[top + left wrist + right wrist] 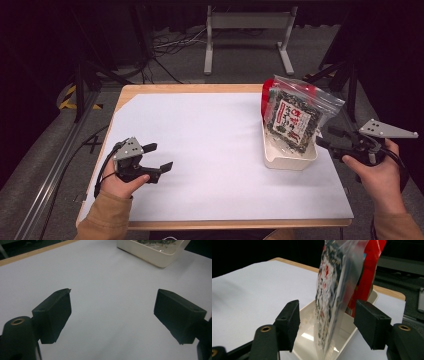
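Note:
A clear zip bag [296, 113] holding a dark printed snack packet stands tilted in a cream tray [290, 160] at the table's right, with a red package [267, 92] behind it. My right gripper [325, 138] is open just right of the tray; in its own view the bag [334, 295] hangs between the spread jaws, untouched, above the tray [307, 337], the red package [367, 282] behind. My left gripper [159, 158] rests open at the front left, far from the tray. Its view has both jaws wide over bare white sheet, the tray [152, 255] at the top.
A white sheet [210, 150] covers the wooden table [190, 88]. Beyond the far edge lie cables [170, 45] and a grey metal stand [247, 30] on the floor. A metal rail [55, 165] runs along the left.

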A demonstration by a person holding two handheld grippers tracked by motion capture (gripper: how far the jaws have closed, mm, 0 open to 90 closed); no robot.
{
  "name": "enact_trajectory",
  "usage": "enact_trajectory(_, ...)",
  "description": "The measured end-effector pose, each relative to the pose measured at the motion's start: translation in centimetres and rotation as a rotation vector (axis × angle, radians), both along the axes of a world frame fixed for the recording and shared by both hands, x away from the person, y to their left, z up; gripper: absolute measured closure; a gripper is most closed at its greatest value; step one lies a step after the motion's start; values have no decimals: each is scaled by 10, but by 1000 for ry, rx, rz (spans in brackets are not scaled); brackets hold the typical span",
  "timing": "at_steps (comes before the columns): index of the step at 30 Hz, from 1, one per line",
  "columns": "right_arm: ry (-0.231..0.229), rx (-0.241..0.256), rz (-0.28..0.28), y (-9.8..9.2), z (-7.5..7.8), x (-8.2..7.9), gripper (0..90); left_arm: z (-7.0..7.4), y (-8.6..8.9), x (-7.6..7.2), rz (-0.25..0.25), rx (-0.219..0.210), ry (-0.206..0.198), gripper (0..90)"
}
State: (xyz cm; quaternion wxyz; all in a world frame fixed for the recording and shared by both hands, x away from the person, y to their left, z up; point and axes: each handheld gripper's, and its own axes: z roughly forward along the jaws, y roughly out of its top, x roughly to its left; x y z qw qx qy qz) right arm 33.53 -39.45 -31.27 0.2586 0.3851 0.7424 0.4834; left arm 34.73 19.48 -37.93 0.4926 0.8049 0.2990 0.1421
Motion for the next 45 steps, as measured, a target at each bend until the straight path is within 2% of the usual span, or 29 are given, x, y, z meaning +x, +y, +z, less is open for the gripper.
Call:
enact_trajectory(7,-19,-5,7,8,-11,-20,369,-2,4,-9,-8,-9,-8,147)
enact_trajectory(14,-32,10,98,24,-27,-29,366,-5,8,-16,-26,-14,-8,141)
enact_trajectory(17,-35,18,123,29,-33,-29,366,-7,10,-18,-25,-18,-3,138)
enact_trajectory(18,-41,23,152,35,-40,-30,366,-8,11,-19,-30,-16,-7,137)
enact_trajectory(21,-44,30,185,42,-48,-30,364,-11,11,-22,-39,-22,0,135)
enact_trajectory(26,-35,40,213,52,-59,-28,355,-16,13,-24,-46,-20,-2,133)
enact_trajectory(29,-20,39,235,60,-72,-26,351,-20,16,-24,-37,-29,-8,132)
enact_trajectory(34,-30,15,277,72,-89,-23,343,-24,18,-24,-30,-36,-3,131)
enact_trajectory(40,-29,6,293,79,-103,-18,341,-30,19,-23,-22,-36,-4,129)
enact_trajectory(45,-42,10,298,83,-104,-19,331,-31,18,-24,-21,-30,8,125)
